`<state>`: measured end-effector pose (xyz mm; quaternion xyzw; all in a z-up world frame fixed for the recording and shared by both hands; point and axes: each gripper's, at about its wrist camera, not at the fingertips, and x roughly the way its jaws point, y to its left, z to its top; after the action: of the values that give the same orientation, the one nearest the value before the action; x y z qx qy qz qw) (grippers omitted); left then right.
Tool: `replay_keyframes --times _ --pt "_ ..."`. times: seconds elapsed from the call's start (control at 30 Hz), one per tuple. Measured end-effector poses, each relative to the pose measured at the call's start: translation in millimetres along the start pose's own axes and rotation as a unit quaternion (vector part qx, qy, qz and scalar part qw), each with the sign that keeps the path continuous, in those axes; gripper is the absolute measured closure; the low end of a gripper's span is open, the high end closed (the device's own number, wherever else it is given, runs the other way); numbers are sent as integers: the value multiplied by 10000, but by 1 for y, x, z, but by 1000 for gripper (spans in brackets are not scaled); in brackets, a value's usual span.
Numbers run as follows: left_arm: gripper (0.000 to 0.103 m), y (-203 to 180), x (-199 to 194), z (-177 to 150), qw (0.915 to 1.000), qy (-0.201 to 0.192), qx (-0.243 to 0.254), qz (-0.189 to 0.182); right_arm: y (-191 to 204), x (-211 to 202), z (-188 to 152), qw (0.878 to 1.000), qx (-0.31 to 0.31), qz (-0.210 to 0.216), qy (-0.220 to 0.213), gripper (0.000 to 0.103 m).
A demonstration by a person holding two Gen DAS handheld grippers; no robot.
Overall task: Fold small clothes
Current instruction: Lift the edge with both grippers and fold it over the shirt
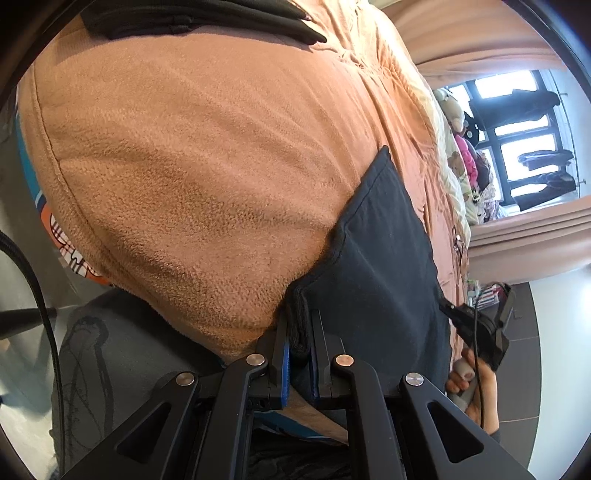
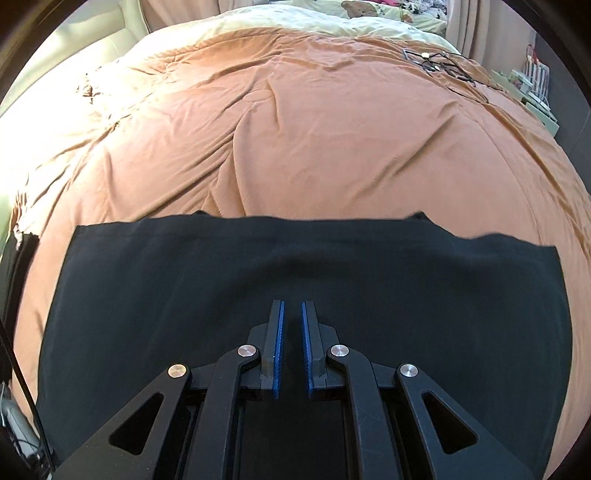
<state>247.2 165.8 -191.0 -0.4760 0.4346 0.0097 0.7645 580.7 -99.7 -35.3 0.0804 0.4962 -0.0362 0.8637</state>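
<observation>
Under both of my cameras spreads the orange blanket (image 2: 314, 122), covering the bed, rumpled into soft folds toward its far side. On it lies the dark garment (image 2: 295, 280), flat and wide across the near part of the bed in my right wrist view, its far edge running roughly straight from side to side. A second dark piece of clothing (image 1: 192, 18) sits at the far edge of the blanket in my left view (folded or just bunched, I cannot tell).

My left gripper (image 1: 297, 332) sits at the near corner of the garment, and its blue-padded fingers (image 1: 284, 365) are pinched on a thick, bunched hem of that cloth; the fabric fills the narrow gap between them. It angles down toward the bed edge.

My right gripper (image 2: 291, 314) points steeply down over the middle of the garment's near half. Its blue pads stand nearly together with only a thin slit between; I see no cloth caught in that slit, only the fabric lying beneath.

From the left view I can also see the person's hand (image 1: 476, 391) wrapped around the right gripper's handle, at the garment's other near corner, just beside the cloth.
</observation>
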Motion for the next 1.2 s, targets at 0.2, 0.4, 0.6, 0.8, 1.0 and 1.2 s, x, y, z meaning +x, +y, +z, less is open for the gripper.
replay_keyframes --times 0.2,0.4,0.6,0.8,1.0,1.2 --pt "95 -12 -11 1 9995 -23 5 -312 -1 -30 -24 10000 -59 25 -18 97" --pt "96 -20 -23 3 9973 -10 -126 -730 9 -49 -51 10000 -89 42 14 97" --pt "96 -36 -27 -3 9953 132 -44 -963 18 -57 -97 9993 -263 115 235 97" --pt "96 -58 -29 -9 9934 250 78 -1115 25 -69 -128 9986 -379 145 346 97" --pt "96 -84 -41 -14 9903 290 321 -1320 20 -88 -153 9981 -344 344 386 97" --pt "96 -111 -47 -19 9847 334 570 -1613 7 -101 -176 9967 -56 738 344 97"
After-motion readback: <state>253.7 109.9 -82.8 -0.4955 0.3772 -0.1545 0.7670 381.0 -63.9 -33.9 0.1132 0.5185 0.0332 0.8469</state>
